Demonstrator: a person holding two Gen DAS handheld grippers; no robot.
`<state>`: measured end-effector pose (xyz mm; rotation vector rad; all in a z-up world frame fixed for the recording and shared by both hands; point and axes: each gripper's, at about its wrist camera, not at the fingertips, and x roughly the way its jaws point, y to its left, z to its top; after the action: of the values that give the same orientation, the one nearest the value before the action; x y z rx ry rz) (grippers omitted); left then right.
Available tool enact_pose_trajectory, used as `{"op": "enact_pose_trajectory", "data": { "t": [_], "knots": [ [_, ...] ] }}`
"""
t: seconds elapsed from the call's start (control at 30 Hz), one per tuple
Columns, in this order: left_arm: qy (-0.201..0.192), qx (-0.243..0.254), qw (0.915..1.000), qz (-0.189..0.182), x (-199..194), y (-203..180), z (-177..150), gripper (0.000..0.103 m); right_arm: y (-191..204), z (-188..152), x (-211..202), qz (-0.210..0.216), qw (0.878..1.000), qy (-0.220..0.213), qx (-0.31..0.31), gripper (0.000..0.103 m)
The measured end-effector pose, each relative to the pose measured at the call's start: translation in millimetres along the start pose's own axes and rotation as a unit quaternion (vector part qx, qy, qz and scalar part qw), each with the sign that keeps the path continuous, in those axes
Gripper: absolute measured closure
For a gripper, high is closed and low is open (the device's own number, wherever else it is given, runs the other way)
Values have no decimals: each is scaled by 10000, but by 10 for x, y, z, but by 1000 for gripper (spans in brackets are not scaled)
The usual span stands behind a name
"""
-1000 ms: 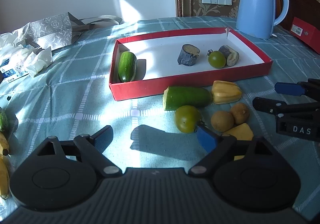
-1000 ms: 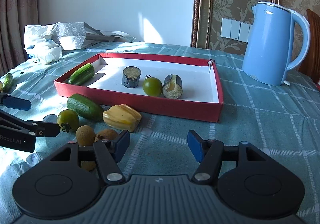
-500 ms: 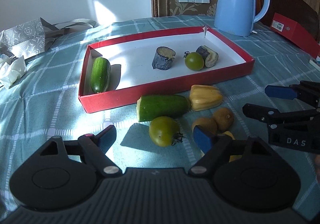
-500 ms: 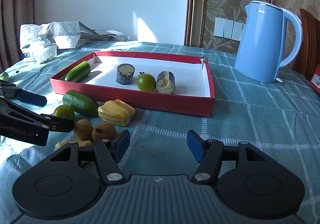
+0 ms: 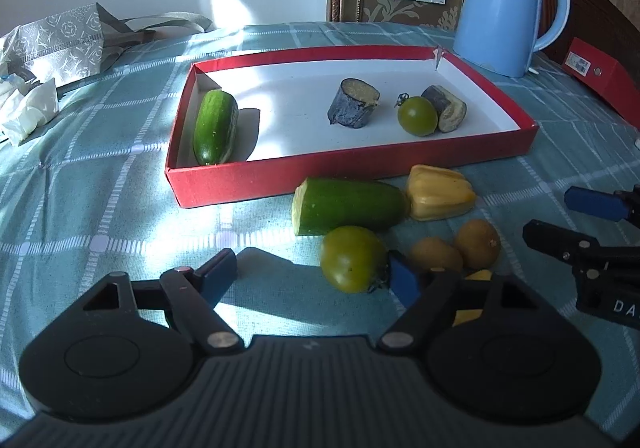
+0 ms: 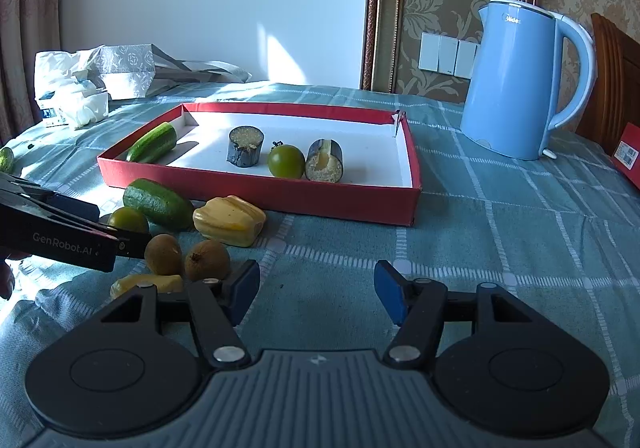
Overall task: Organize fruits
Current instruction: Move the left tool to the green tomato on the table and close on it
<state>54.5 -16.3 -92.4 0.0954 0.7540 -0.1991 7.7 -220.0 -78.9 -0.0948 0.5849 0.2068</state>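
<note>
A red tray holds a cucumber, two dark cut pieces and a green tomato. In front of it lie a cut cucumber, a green tomato, a yellow fruit, two brown round fruits and a yellow piece. My left gripper is open and empty, its right pad beside the loose tomato. My right gripper is open and empty, right of the brown fruits.
A blue kettle stands behind the tray's right end. A red box lies at the far right. Bags and tissues sit at the back left. A small cucumber lies at the left table edge.
My left gripper has moved forward and right, closer to the loose green tomato. My right gripper has shifted slightly nearer the fruit pile. Both stay open.
</note>
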Motion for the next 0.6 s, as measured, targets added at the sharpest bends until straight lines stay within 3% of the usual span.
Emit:
{"op": "enact_pose_trajectory", "data": {
  "t": [0.27, 0.43, 0.5, 0.6],
  "knots": [
    [-116, 19, 9999, -33, -24, 6, -52, 24, 0, 3, -3, -14, 10000, 20, -56, 40],
    [-139, 14, 9999, -11, -58, -9, -48, 40, 11, 0, 12, -9, 10000, 32, -33, 40],
    [-127, 45, 9999, -68, -63, -42, -27, 54, 25, -3, 21, -3, 10000, 52, -42, 40],
    [-132, 96, 9999, -44, -65, -97, -20, 62, 47, -9, 15, 11, 10000, 58, -77, 40]
  ]
}}
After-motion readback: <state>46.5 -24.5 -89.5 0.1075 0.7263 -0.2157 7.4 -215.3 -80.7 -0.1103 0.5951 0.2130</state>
